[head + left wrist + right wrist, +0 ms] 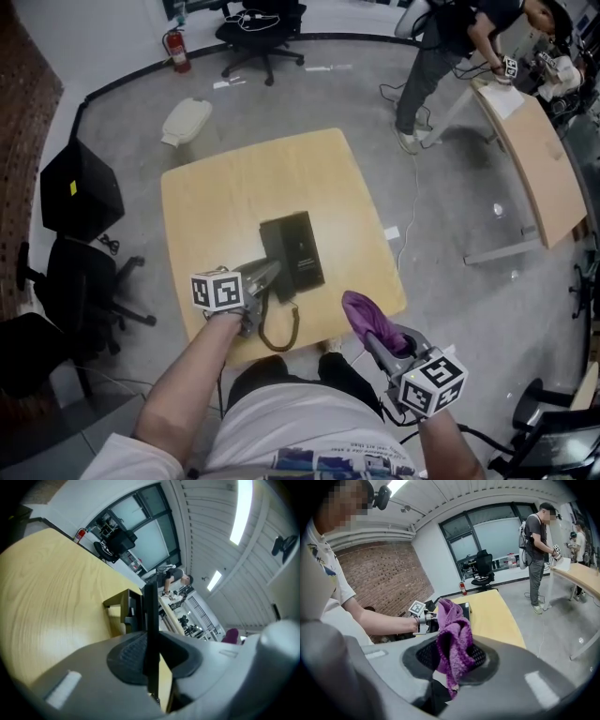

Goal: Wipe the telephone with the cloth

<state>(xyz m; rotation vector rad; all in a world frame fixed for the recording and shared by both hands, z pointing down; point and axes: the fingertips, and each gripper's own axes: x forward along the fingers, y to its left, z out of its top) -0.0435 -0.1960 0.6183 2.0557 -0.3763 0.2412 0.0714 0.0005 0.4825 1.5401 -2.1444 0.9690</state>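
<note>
The flat black desk telephone [298, 248] lies near the middle of the square pale-wood counter [216, 197]. Its dark coiled cord [278, 330] loops toward the counter's near edge at lower centre of the head view.

The left hand-held gripper [270, 274] is at the telephone's near left edge, probably to brace the set so it does not slide under a wipe. In the left gripper view a thin black edge of the telephone stands upright between the jaws. They are narrowed around it but not pinching: one pad lies against it, and a sliver of counter shows on the other side.

The right hand-held gripper [373, 339] is pressed together on a purple terry cloth [367, 317]. The cloth is bunched so that a wad stands out past the tips (a soft face to wipe with, by the look of it).

The left forearm reaches in from the lower left, its tool close to level. The right one hangs at the lower right by the counter's near corner, tipped downward, with the cloth well apart from the telephone. Wiping has not yet begun.
</note>
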